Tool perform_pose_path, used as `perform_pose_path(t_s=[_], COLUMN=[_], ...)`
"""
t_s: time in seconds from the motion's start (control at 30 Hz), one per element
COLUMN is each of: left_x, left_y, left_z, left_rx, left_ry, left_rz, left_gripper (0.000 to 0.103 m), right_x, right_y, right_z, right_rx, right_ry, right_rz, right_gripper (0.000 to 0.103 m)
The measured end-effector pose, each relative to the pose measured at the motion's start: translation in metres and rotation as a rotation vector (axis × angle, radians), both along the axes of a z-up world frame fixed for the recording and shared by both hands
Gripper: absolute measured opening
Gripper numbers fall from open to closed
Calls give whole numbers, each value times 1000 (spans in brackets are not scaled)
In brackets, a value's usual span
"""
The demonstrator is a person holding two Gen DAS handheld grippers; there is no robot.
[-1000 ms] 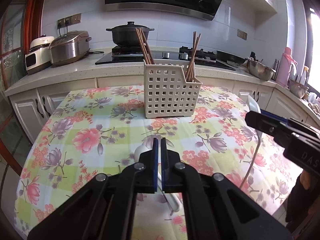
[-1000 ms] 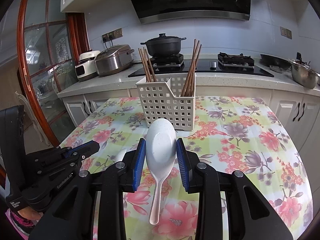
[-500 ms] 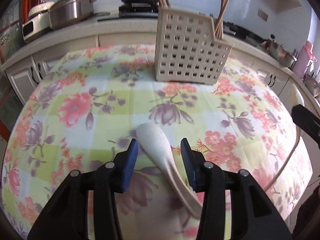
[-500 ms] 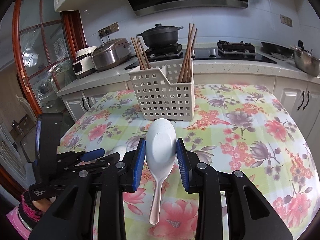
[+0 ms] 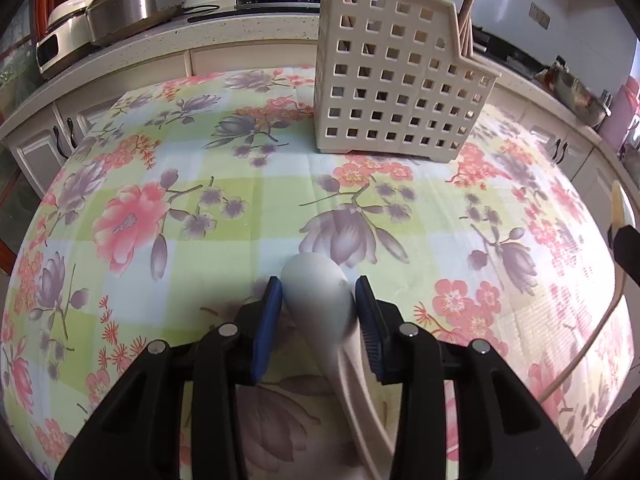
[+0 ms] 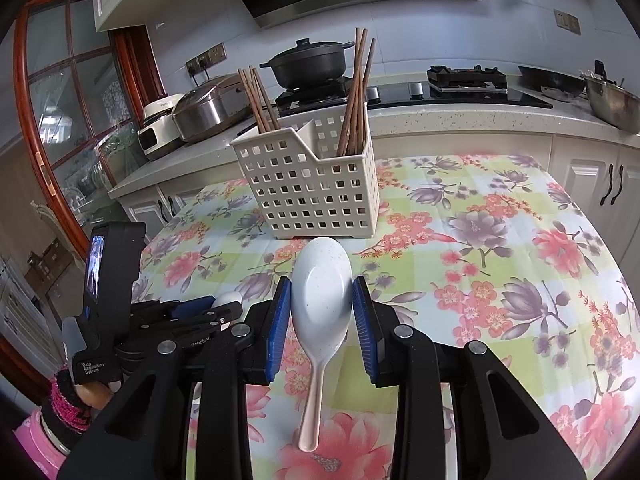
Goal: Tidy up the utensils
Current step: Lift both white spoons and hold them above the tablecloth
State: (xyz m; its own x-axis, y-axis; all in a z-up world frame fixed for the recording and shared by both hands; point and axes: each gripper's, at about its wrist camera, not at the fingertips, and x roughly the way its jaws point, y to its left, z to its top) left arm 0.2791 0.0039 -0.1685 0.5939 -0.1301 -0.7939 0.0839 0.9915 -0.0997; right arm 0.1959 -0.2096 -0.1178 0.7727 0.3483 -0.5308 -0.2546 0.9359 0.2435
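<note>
While left gripper (image 5: pixel 318 312) jaws, just closing, straddle bowl of pale spoon (image 5: pixel 320 300) lying on near counter (image 5: pixel 200 200), right gripper (image 6: pixel 322 312) clamps speckled spoon (image 6: pixel 320 292). Both look ceramic: stiff, glossy, slippery, chippable; best grasped across bowl's widest part.

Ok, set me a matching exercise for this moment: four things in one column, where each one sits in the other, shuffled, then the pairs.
Things:
1. speckled spoon
2. plain spoon
3. chopsticks
4. black pot

Places:
A. standing in the basket
B. on the stove
C. between the fingers of the right gripper, off the table
D. bowl down on the tablecloth

Pairs: 1-C; 2-D; 3-A; 4-B
</note>
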Motion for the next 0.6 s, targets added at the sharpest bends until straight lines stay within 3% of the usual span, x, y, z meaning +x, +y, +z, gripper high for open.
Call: perform_pose_path(t_s=[0.27,0.6], left_x=[-39,-87], left_y=[3,1], left_z=[35,66], left_rx=[-25,-17], left_ry=[-172,-330], left_rz=[10,-3], left_gripper=[35,31], right_x=[-14,-37], right_y=[8,19], right_z=[14,33], right_rx=[-18,-53], right_ry=[-38,-94], right_rz=[5,0], right_gripper=[31,31])
